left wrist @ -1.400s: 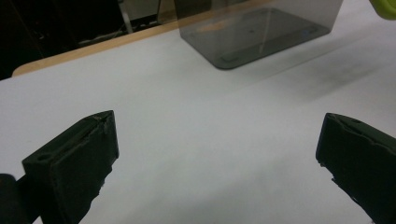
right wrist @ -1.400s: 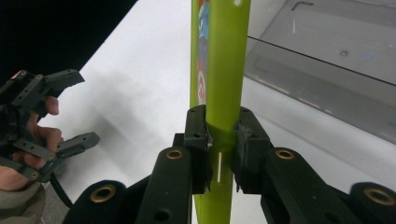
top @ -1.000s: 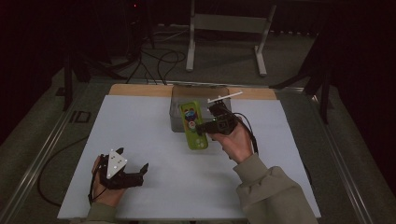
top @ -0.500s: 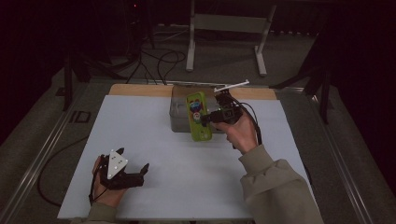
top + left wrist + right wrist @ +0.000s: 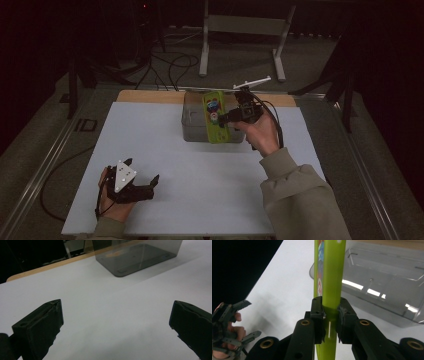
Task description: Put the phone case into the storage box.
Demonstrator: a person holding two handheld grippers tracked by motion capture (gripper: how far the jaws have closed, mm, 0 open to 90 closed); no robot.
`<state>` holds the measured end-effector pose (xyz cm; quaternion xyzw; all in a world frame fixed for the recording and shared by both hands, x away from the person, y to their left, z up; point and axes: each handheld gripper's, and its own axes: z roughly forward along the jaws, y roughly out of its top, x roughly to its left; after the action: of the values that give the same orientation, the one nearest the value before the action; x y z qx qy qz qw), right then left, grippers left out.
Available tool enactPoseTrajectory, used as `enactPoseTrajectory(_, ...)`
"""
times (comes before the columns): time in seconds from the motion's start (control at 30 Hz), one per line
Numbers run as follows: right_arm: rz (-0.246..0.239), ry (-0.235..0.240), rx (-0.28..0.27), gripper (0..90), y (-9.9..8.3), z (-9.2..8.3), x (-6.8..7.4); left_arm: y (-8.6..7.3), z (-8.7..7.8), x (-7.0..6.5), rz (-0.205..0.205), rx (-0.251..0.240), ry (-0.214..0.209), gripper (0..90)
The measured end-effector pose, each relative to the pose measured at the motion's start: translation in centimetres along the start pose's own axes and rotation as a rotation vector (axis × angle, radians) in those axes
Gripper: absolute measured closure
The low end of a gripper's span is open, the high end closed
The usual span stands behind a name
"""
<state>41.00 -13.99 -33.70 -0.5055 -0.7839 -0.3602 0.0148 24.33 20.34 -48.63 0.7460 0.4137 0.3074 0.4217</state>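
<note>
The right gripper (image 5: pixel 231 118) stays clamped on a flat lime-green box with printed graphics (image 5: pixel 215 116), which has risen from beside the clear grey plastic bin (image 5: pixel 192 125) to above its open top. Judged: placement into the bin is imminent. The left gripper (image 5: pixel 142 186) rests on the white tabletop (image 5: pixel 200 175), jaws spread wide, empty, well apart from the bin.

- Box (image 5: pixel 197 122): clear smoky plastic, glossy, reflective.
- Pack (image 5: pixel 329 272): lime-green plastic, smooth, slight sheen, printed face.
- Table (image 5: pixel 150 145): white top, matt, smooth; far edge looks like wood.
- Jaws: black, matt.
- Sleeve (image 5: pixel 300 200): cloth.
</note>
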Motion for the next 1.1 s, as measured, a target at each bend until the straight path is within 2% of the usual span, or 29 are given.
enactPoseTrajectory(0.37, 0.021, -0.018, -0.003, 77.9, 1.4, -0.5, -0.8, 0.0, 0.0, 0.0, 0.0, -0.001, 0.003, 0.0)
enactPoseTrajectory(1.1, 0.053, -0.021, -0.025, 77.9, 2.4, -0.6, -2.0, 0.0, 0.0, -0.1, -0.002, -0.002, 0.006, 0.0)
